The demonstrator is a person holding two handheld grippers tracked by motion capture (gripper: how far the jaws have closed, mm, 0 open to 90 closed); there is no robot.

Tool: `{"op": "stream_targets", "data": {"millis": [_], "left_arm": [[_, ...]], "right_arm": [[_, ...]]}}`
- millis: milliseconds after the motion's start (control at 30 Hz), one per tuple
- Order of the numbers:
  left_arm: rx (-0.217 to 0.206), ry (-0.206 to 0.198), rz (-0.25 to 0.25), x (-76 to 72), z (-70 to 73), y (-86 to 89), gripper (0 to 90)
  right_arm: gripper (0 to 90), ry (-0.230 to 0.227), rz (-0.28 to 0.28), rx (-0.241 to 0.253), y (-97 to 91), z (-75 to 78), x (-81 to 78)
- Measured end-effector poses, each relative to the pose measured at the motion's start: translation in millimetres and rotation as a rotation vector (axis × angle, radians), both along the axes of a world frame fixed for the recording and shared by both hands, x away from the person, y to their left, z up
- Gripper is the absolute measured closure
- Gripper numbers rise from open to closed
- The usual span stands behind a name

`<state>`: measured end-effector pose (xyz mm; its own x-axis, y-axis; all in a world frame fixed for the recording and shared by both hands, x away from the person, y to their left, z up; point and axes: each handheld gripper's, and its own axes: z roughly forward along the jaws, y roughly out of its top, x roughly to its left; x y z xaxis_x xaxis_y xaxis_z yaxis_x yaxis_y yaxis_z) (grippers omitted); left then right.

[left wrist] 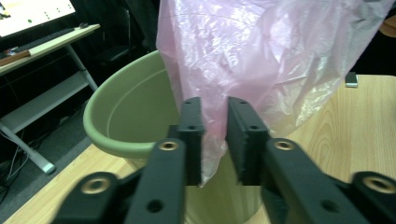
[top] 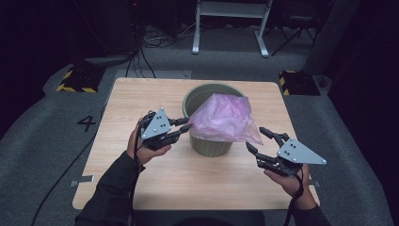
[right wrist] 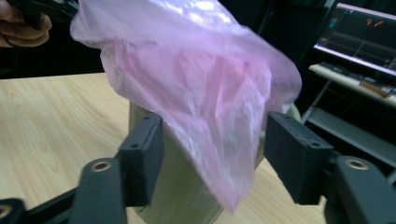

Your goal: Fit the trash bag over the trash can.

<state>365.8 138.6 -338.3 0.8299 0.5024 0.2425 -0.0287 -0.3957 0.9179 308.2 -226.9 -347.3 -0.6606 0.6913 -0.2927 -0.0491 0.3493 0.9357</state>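
On the worktop (top: 141,188), the left hand-held gripper (top: 184,127) pinches the pink bag (top: 223,117) draped over the green bin (top: 209,143), while the right hand-held gripper (top: 259,139), jaws apart around its hanging corner, should probably close before both spread it over the rim.

A round, olive-green plastic bin (top: 210,143) stands upright near the middle of the light wooden table, a little toward its far edge, with its mouth open and its wall tapering slightly toward the base. A thin, crinkled, translucent pink plastic bag (top: 225,117) is draped over the bin's rim from about 2 o'clock round to 7 o'clock, leaving the 10 o'clock part of the mouth uncovered. One pointed corner of the bag hangs outside the bin toward 4 o'clock.
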Motion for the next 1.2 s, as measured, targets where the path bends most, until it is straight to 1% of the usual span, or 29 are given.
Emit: {"op": "stream_targets", "data": {"millis": [33, 67, 100, 133, 167, 200, 233, 267, 300, 333, 367, 433, 533, 600, 633, 667, 700, 733, 767, 800, 833, 867, 900, 933, 1000, 1067, 1133, 1167, 1200], "left_arm": [[-0.004, 0.0, 0.004, 0.5, -0.1, -1.3, 80.5], [-0.006, 0.0, -0.001, 0.8, -0.1, -1.8, 84.3], [-0.003, -0.001, -0.005, 0.9, -0.4, -2.9, 88.1], [0.004, -0.012, 0.001, 1.5, -0.4, -4.4, 88.1], [-0.004, -0.003, 0.003, 2.2, -1.3, -6.7, 89.8], [-0.004, -0.003, 0.003, 2.2, -1.3, -6.7, 89.9], [-0.003, -0.004, 0.011, 3.1, -2.4, -10.3, 89.9], [-0.003, -0.004, 0.011, 3.1, -2.4, -10.3, 89.9], [-0.005, -0.003, 0.01, 3.3, -2.8, -11.3, 90.0], [-0.008, -0.003, 0.01, 3.3, -3.2, -12.5, 90.0], [-0.012, -0.003, 0.01, 3.2, -3.6, -13.9, 90.0], [-0.009, -0.006, 0.006, 3.0, -4.0, -15.6, 90.0], [-0.007, -0.006, -0.003, 2.4, -4.6, -17.3, 90.0], [-0.009, -0.013, -0.005, 1.6, -4.9, -17.9, 90.0], [-0.012, -0.012, -0.007, 1.3, -4.9, -18.0, 90.0], [-0.011, -0.01, -0.013, 1.4, -5.1, -18.2, 90.0], [-0.009, -0.013, -0.012, 1.0, -5.9, -19.3, 90.0], [-0.001, -0.014, -0.01, 0.9, -6.3, -20.0, 90.0], [-0.002, -0.01, -0.014, 1.0, -7.0, -21.0, 90.0], [0.001, -0.013, -0.016, 1.1, -7.2, -21.3, 90.0], [0.001, -0.019, -0.016, 0.6, -7.3, -21.8, 90.0], [0.001, -0.019, -0.016, 0.6, -7.3, -21.8, 90.0], [-0.002, -0.021, -0.015, 0.2, -7.1, -21.2, 90.0], [-0.002, -0.021, -0.015, 0.2, -7.1, -21.2, 90.0], [0.0, -0.022, -0.012, 0.6, -6.9, -19.6, 90.0], [-0.011, -0.016, -0.015, 2.1, -6.7, -16.2, 90.0], [-0.012, -0.014, -0.005, 4.1, -6.4, -11.9, 90.0], [-0.014, -0.013, -0.002, 4.7, -6.4, -10.1, 90.0], [-0.018, -0.009, 0.002, 5.5, -6.3, -8.3, 90.0]], "right_arm": [[37.2, -0.003, 0.006, 0.001, 1.6, 0.7, -1.5], [37.6, -0.017, 0.014, -0.003, 4.4, 1.9, -4.1], [41.4, -0.028, 0.045, -0.006, 8.0, 3.5, -7.6], [41.4, -0.028, 0.045, -0.006, 8.0, 3.5, -7.6], [44.7, -0.026, 0.069, -0.011, 14.4, 5.4, -10.1], [44.7, -0.026, 0.069, -0.011, 14.4, 5.4, -10.1], [46.6, -0.006, 0.107, -0.024, 24.0, 5.5, -10.6], [46.6, -0.006, 0.107, -0.024, 24.0, 5.5, -10.6], [47.5, 0.02, 0.121, -0.036, 32.6, 3.7, -8.7], [47.5, 0.02, 0.121, -0.036, 32.6, 3.7, -8.7], [47.5, 0.026, 0.129, -0.043, 37.2, 2.4, -7.4], [45.8, 0.046, 0.142, -0.039, 44.3, 0.2, -3.5], [42.1, 0.082, 0.148, -0.018, 52.8, -0.8, 3.6], [41.6, 0.106, 0.158, 0.009, 56.5, -0.9, 9.0], [40.8, 0.128, 0.156, 0.046, 59.0, -0.6, 14.4], [40.8, 0.128, 0.156, 0.046, 59.0, -0.6, 14.4], [41.6, 0.139, 0.163, 0.087, 61.1, 0.6, 18.9], [42.8, 0.145, 0.168, 0.101, 62.5, 1.4, 20.9], [42.8, 0.145, 0.168, 0.101, 62.5, 1.4, 20.9], [46.2, 0.152, 0.177, 0.117, 64.2, 2.4, 23.2], [59.1, 0.148, 0.16, 0.125, 66.2, 3.4, 25.5], [59.1, 0.148, 0.16, 0.125, 66.2, 3.4, 25.5], [71.8, 0.153, 0.165, 0.124, 67.4, 3.9, 28.4], [71.8, 0.153, 0.165, 0.124, 67.4, 3.9, 28.4], [82.4, 0.144, 0.149, 0.117, 67.1, 4.4, 29.4], [87.5, 0.144, 0.15, 0.115, 64.3, 5.5, 29.6], [89.4, 0.14, 0.143, 0.117, 59.2, 7.7, 29.5], [89.7, 0.133, 0.129, 0.116, 52.1, 11.0, 29.9], [89.7, 0.133, 0.129, 0.116, 52.1, 11.0, 29.9]]}}
